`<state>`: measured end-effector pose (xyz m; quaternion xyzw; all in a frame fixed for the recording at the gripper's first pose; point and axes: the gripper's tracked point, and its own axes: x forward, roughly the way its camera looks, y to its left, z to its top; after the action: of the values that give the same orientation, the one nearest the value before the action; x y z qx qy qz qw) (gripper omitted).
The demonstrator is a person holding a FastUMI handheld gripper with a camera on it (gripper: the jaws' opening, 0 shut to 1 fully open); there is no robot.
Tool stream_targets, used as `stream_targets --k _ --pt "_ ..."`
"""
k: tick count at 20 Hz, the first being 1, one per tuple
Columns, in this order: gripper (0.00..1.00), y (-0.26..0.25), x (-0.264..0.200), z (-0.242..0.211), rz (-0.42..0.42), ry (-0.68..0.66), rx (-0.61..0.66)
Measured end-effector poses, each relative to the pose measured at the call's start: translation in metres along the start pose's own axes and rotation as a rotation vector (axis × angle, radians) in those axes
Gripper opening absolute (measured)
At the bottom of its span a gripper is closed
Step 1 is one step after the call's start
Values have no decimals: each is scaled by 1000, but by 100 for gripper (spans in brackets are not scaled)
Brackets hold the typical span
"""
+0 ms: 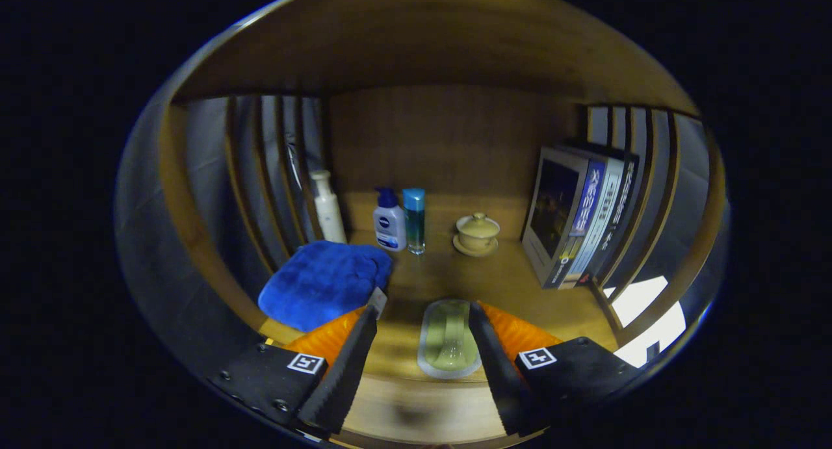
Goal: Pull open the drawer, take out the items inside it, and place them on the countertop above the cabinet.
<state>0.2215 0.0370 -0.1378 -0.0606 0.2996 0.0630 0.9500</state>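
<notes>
Green dish (450,337) lies on the tabletop (455,273) between the parted jaws, not yet let go of or just set down.

The dish is a pale green, oblong, glossy thing with a lighter rim, lying flat near the front edge of the tabletop. The gripper (422,335) straddles it with jaws apart: the right one looks to be at or touching the dish's side, the left stands clear, so nothing is clamped. I judge this the placing step; the next move calls for backing off without dragging the dish, then going for any item left in the drawer. Left of the dish is a blue cloth (325,281); beyond the dish stand a white bottle (328,207), a pump bottle (389,220), a blue-capped bottle (415,219) and a lidded cup (478,233); to its right, books (578,218).
</notes>
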Motion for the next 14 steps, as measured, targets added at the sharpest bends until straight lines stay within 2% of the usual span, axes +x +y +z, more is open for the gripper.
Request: stream_targets --k 3,8,14 --pt "93 16 -36 9 18 -114 -27" --pt "93 27 -93 -10 46 -228 22" --pt "93 21 -135 -48 28 -273 34"
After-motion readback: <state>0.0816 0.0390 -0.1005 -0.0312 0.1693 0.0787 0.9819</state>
